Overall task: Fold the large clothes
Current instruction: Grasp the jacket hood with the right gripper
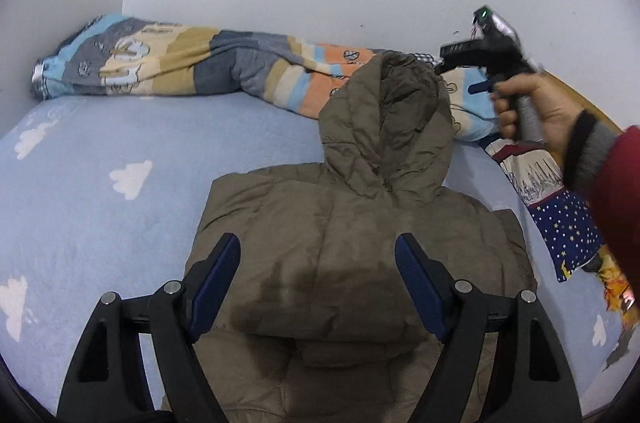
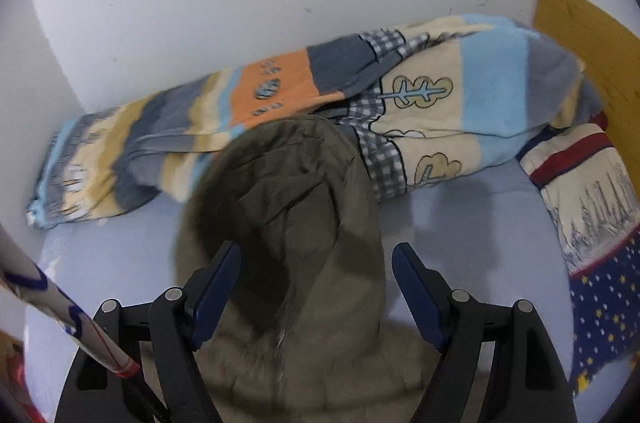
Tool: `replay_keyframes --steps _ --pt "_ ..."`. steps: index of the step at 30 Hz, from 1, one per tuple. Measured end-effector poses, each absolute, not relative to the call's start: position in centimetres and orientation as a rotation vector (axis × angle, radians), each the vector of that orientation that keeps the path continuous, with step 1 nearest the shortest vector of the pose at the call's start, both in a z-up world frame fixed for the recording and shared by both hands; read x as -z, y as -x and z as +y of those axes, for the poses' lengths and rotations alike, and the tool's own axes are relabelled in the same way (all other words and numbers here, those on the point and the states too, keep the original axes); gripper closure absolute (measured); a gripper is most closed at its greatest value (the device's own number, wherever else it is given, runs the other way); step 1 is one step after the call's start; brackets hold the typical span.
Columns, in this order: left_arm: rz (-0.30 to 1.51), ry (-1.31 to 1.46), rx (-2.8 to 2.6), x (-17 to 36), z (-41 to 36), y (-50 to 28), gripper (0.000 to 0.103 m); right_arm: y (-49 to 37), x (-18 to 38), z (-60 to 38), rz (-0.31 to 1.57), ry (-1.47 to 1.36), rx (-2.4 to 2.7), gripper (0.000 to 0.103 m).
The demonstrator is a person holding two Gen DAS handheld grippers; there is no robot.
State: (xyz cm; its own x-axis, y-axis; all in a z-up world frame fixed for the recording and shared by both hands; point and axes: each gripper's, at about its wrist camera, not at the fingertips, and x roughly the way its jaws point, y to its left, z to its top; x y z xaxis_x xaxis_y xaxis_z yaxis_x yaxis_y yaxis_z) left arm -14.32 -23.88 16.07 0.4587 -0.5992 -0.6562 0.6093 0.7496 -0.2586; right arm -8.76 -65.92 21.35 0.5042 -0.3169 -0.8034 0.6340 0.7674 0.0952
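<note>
Jacket [image 1: 340, 243] is spread on the bed [image 1: 100, 215]; both grippers [image 1: 318, 283] [image 2: 316, 287] are held open, empty. Hood [image 2: 288, 207] could be pinched singly, dragging padding crooked.

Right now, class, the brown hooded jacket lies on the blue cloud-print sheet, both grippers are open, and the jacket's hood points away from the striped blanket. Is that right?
Not quite: the hood points toward the striped blanket and reaches its edge, as the left wrist view shows. The rest holds: the brown jacket lies on the blue cloud-print sheet, and the left gripper and right gripper are open.
</note>
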Motion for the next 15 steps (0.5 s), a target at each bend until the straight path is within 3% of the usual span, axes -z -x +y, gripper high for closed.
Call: replay_keyframes --steps 5,7,8,15 --pt "0.848 -0.01 0.738 -15.0 -24.3 13.6 0.024 5.3 -16.8 -69.3 0.876 -0.352 0.68 0.022" --pt "0.851 -0.033 0.73 -14.6 -24.7 13.5 0.024 4.5 -15.1 -70.0 0.909 -0.351 0.692 0.064" --pt "0.856 -0.033 0.731 -14.5 -24.8 13.5 0.024 4.3 -14.3 -70.2 0.929 -0.361 0.688 0.093" --pt "0.881 0.058 0.771 -15.1 -25.0 12.6 0.024 9.0 -17.6 -66.5 0.777 -0.333 0.638 0.094"
